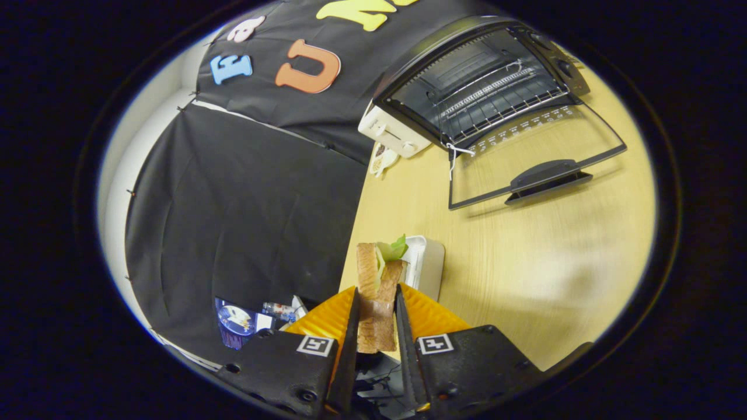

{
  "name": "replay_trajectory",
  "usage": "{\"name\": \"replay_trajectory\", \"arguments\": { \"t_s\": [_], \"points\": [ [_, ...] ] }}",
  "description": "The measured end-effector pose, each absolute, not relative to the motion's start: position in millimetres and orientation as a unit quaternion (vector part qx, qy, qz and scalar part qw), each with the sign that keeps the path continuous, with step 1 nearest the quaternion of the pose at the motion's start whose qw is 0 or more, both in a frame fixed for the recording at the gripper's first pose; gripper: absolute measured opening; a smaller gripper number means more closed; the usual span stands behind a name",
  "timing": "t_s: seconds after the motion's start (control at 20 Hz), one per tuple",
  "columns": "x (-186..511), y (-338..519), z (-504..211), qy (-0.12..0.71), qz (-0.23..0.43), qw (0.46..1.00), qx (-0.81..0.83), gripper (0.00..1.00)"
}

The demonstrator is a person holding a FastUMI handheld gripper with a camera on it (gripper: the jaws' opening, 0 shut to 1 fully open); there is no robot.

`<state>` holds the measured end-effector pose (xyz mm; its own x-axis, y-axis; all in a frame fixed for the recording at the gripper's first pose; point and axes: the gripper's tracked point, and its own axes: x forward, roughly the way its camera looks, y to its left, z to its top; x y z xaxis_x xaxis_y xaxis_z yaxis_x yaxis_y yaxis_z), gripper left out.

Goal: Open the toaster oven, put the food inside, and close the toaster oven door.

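A sandwich [376, 291] of toasted bread with green lettuce stands upright between my fingers, and my gripper [376, 318] is shut on it, lifted off the table. Just beyond the sandwich sits a small white plate [429, 265]. Farther ahead and to the right stands the toaster oven [478, 87] with its glass door [537, 166] folded down flat onto the table, handle facing me. A wire rack [496, 93] shows inside the dark cavity. A white string hangs from the door's left hinge corner.
The light wooden table [525, 251] runs from my fingers to the oven. A white toaster [392, 133] stands left of the oven, a small white item beside it. The table's left edge drops off to black cloth.
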<state>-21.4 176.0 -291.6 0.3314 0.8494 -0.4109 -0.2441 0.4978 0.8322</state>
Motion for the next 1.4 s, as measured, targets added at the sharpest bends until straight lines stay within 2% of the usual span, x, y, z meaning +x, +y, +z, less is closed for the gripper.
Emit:
{"name": "replay_trajectory", "arguments": {
  "t_s": [0.25,0.6,0.9,1.2,1.4],
  "points": [
    [-15,166,-274,0.446,0.396,0.675,0.434,0.37],
    [41,128,-270,0.394,0.376,0.637,0.545,0.36],
    [97,94,-261,0.325,0.359,0.636,0.601,0.37],
    [149,78,-260,0.279,0.35,0.677,0.584,0.37],
    [193,60,-263,0.235,0.314,0.695,0.603,0.36]
  ]
}}
